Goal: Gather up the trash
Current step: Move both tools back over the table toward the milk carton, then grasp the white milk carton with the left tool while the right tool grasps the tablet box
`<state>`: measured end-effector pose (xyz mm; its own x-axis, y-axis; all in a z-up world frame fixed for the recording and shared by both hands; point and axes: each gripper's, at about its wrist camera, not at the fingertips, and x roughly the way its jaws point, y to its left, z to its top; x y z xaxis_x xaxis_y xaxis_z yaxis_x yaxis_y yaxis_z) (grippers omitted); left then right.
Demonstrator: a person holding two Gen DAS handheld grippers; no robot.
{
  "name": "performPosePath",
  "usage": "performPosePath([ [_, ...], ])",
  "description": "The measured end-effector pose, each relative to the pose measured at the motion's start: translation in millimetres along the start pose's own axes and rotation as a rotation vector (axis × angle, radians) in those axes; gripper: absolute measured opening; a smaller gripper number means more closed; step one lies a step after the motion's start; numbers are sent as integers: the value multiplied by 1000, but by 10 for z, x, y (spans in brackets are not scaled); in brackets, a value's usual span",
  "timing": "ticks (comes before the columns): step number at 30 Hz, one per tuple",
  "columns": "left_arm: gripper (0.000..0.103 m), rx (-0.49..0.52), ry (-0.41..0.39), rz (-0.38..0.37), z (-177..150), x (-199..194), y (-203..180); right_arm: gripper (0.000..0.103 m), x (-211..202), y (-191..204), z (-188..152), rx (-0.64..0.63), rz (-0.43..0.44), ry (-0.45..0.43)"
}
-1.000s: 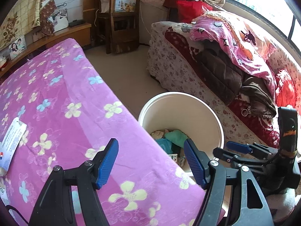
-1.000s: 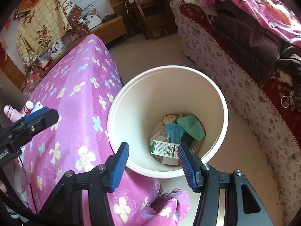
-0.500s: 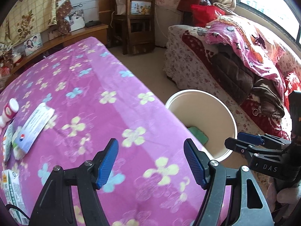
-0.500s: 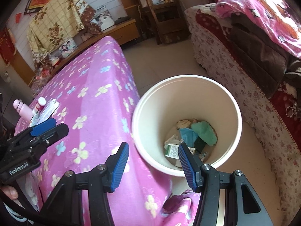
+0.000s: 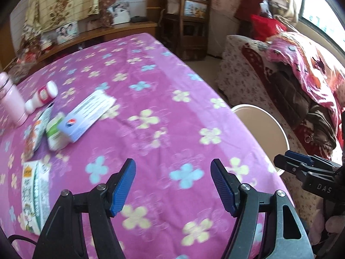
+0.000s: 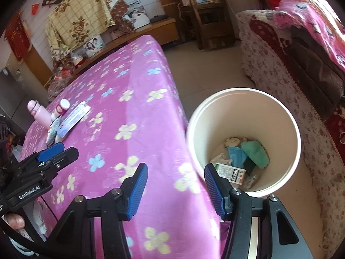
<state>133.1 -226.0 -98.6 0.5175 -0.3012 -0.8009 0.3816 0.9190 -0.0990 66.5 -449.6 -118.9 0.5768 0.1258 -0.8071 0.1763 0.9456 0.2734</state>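
My left gripper (image 5: pixel 173 185) is open and empty above the pink flowered table cover (image 5: pixel 155 90). Trash lies at the table's left: a flat white-and-blue packet (image 5: pixel 87 114), a green-and-white box (image 5: pixel 55 132), a snack wrapper (image 5: pixel 35 133), a red-and-white bottle (image 5: pixel 42 97) and a carton (image 5: pixel 34 196). My right gripper (image 6: pixel 175 191) is open and empty over the table edge, next to the white bin (image 6: pixel 243 99), which holds a box (image 6: pixel 231 172) and crumpled green and blue trash (image 6: pixel 254 153).
A pink flask (image 5: pixel 9 101) stands at the table's far left. A sofa piled with blankets and clothes (image 5: pixel 301 75) lines the right side. A wooden chair (image 5: pixel 187 21) and a low shelf (image 5: pixel 103 30) stand at the back. Bare floor (image 6: pixel 204 69) lies beyond the bin.
Both grippers have swung left, away from the bin and toward the table. The trash items on the table's left have come into the left wrist view. Both stay open.
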Motion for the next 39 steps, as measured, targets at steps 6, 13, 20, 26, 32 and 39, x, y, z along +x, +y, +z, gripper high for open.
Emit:
performPosePath([
  [6, 72, -35, -2, 44, -113, -131, 314, 60, 33, 309, 6, -47, 25, 8],
  [13, 72, -90, 1, 85, -232, -268, 681, 60, 122, 710, -11, -106, 57, 28],
  [20, 72, -129, -4, 113, -346, -417, 970, 62, 212, 1146, -34, -145, 116, 50],
  [26, 72, -175, -2, 113, -447, -524, 1261, 62, 325, 1510, -74, -178, 157, 66],
  [32, 75, -226, 1, 101, -572, -627, 1619, 62, 489, 1826, -123, -209, 181, 94],
  [39, 81, -250, 52, 98, -700, -502, 1892, 62, 607, 2028, -122, -222, 193, 111],
])
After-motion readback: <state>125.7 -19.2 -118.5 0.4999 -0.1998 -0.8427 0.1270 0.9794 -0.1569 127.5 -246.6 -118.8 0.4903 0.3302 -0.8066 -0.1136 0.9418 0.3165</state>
